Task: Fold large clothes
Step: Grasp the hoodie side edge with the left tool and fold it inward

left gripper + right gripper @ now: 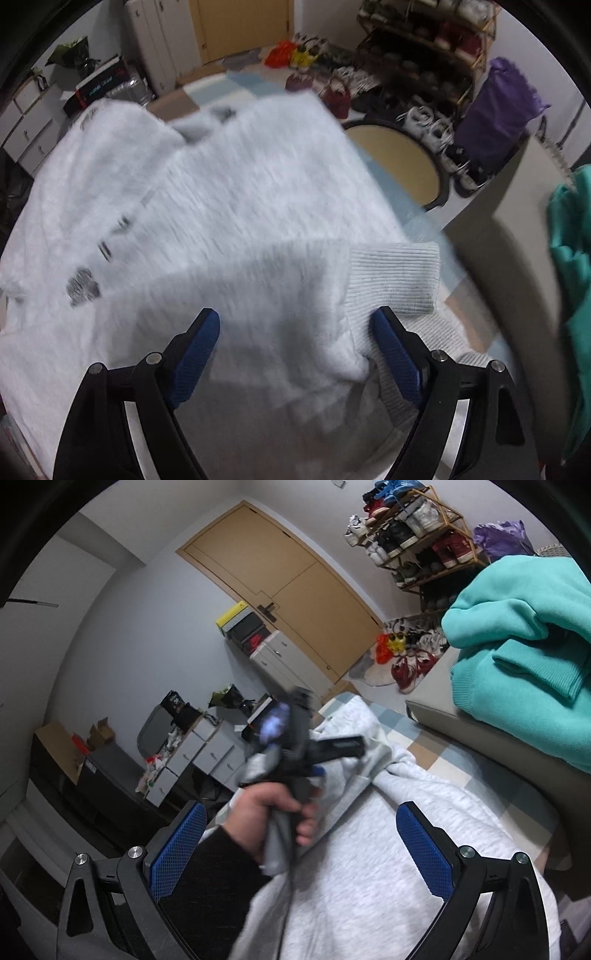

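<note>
Now the white fuzzy sweater (229,206) lies spread on the checked blanket (243,86), one sleeve folded across; left gripper (295,334) gapes above its ribbed cuff (395,277); right gripper (301,825) likewise spread, empty; best pinch both layers squarely, then carry low and slowly

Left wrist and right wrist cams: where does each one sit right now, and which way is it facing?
Left wrist: on the left gripper, looking down along its open fingers at the white sweater; only the fingers show.
Right wrist: on the right gripper, facing across the room toward the door; the person's left hand shows, holding the other gripper.
Shared: the sweater, shoe rack, teal garment.
</note>
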A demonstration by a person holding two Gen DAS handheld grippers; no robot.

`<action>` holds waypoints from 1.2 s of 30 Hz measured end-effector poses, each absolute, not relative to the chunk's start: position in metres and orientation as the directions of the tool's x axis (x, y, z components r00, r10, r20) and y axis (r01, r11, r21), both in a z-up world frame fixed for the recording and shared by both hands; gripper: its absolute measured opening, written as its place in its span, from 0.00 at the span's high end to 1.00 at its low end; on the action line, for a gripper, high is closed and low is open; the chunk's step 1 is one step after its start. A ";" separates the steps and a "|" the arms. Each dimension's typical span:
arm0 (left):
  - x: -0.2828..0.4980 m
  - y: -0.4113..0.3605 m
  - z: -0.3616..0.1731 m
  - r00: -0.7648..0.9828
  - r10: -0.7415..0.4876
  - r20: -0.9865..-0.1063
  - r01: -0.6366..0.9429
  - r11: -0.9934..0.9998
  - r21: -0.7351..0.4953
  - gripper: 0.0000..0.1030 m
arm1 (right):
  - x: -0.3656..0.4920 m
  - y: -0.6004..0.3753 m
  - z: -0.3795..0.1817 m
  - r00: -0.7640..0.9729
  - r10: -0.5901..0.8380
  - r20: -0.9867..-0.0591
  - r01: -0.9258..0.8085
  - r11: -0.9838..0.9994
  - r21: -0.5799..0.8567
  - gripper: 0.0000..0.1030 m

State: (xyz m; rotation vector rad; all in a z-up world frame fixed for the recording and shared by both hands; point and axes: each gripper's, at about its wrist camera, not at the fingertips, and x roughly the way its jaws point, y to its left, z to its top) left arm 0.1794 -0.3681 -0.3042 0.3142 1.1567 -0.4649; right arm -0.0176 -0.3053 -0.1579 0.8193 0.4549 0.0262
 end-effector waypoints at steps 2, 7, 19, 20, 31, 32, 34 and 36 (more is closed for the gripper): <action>0.186 -0.370 -0.293 0.340 -0.190 -0.921 0.516 0.857 0.014 0.18 | -0.017 -0.307 -0.159 0.902 0.195 -0.386 0.155 0.687 0.710 0.00; 0.191 -0.337 -0.244 0.400 -0.188 -0.897 0.550 0.832 0.071 0.19 | -0.018 -0.314 -0.162 0.902 0.193 -0.387 0.167 0.670 0.724 0.00; 0.278 -0.087 -0.273 0.449 0.107 -0.887 0.068 0.986 0.154 0.20 | -0.010 -0.287 -0.157 0.884 0.241 -0.401 0.112 0.724 0.681 0.00; 0.285 -0.080 -0.285 0.431 0.084 -0.899 0.062 0.991 0.122 0.20 | -0.009 -0.284 -0.157 0.882 0.244 -0.404 0.108 0.729 0.676 0.00; 0.329 -0.053 -0.285 0.470 -0.076 -0.879 0.056 0.997 -0.056 0.16 | 0.002 -0.274 -0.165 0.857 0.222 -0.465 0.141 0.766 0.627 0.00; 0.335 -0.050 -0.287 0.473 -0.051 -0.880 0.044 0.998 -0.034 0.16 | 0.002 -0.274 -0.165 0.857 0.226 -0.463 0.138 0.764 0.630 0.00; 0.345 -0.040 -0.309 0.379 -0.070 -0.923 0.048 0.997 -0.056 0.16 | 0.003 -0.273 -0.166 0.855 0.234 -0.464 0.135 0.762 0.633 0.00; 0.351 -0.037 -0.334 0.320 -0.065 -0.945 0.071 0.996 -0.044 0.16 | 0.002 -0.272 -0.166 0.853 0.236 -0.466 0.134 0.764 0.631 0.00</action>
